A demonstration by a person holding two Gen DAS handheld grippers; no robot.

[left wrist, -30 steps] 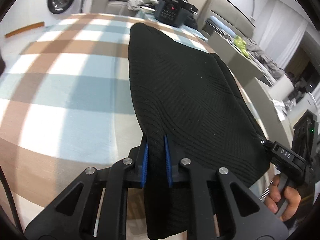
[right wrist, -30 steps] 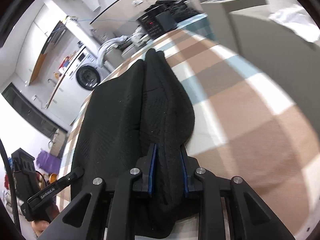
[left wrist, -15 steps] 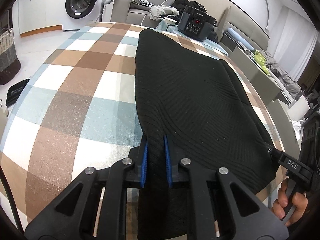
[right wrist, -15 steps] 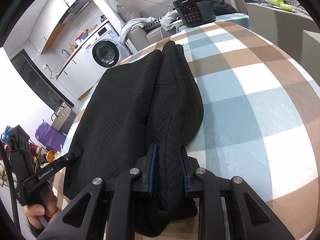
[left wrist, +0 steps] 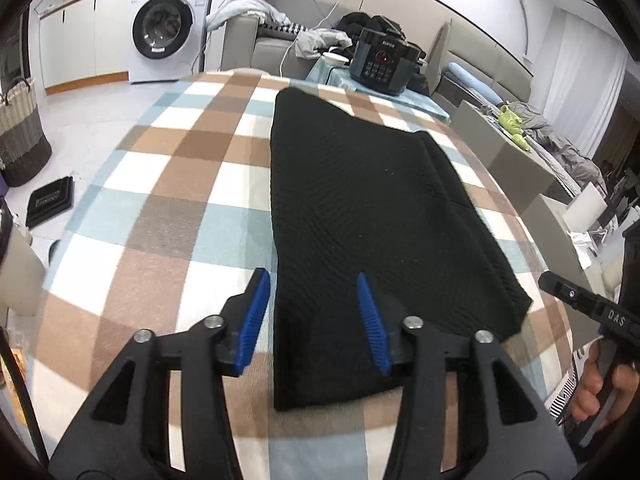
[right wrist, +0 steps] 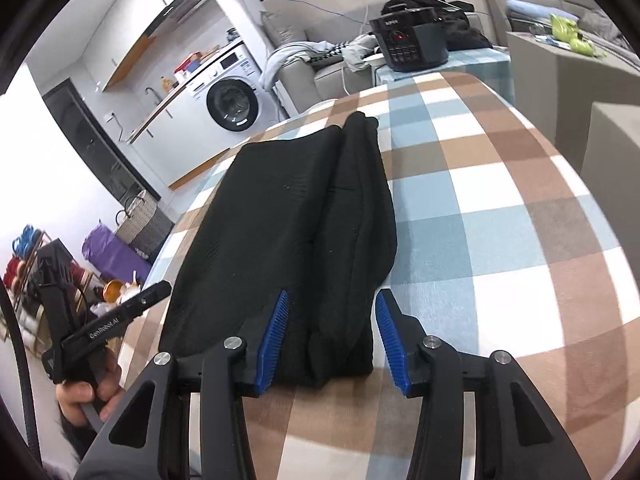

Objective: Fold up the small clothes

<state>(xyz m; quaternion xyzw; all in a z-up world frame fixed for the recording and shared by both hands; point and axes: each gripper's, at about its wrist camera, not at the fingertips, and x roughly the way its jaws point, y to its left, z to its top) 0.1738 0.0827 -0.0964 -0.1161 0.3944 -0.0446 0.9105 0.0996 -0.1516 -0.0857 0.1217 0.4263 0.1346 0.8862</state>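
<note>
A black knitted garment (left wrist: 360,208) lies flat and folded lengthwise on the checked tablecloth (left wrist: 168,200). It also shows in the right wrist view (right wrist: 296,224), with a doubled ridge along its right side. My left gripper (left wrist: 312,316) is open, its blue pads either side of the garment's near left corner. My right gripper (right wrist: 332,332) is open, its pads either side of the near right corner. Each gripper shows at the edge of the other's view: the right one (left wrist: 580,304) and the left one (right wrist: 116,320).
A black pressure cooker (left wrist: 382,64) stands on a small table past the far edge. A washing machine (left wrist: 164,32), a grey sofa with clothes (left wrist: 280,40) and a woven basket (left wrist: 20,136) are beyond. Grey chairs (right wrist: 560,60) stand at the right.
Both grippers have opened and let go of the garment's near corners. The garment has dropped flat onto the table, and both grippers have drawn back a little.
</note>
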